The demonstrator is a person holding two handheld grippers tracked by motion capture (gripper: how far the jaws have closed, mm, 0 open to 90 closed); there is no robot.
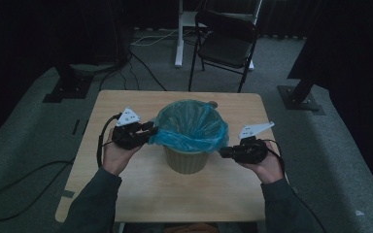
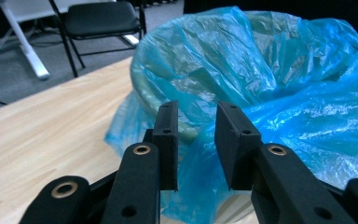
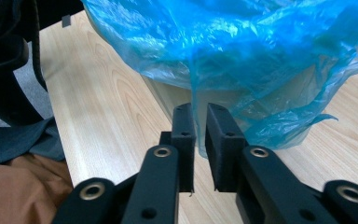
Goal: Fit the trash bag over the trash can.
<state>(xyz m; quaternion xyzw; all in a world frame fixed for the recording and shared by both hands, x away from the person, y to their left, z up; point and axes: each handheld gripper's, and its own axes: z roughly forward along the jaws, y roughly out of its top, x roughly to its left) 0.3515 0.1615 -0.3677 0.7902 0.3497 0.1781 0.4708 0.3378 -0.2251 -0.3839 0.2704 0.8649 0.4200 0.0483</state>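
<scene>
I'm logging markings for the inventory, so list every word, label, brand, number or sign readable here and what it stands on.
None can be read.
Blue bin liner and beige bin: no print shows.
Grey three-cornered plates on the left gripper and right gripper: small dark marks, too small to read.
Black jaws, wooden table, folding chair: no lettering.

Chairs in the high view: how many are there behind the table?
1. A black folding chair stands on the grey floor beyond the far edge of the table, next to a white stand leg. The dark surroundings may hide others.
</scene>
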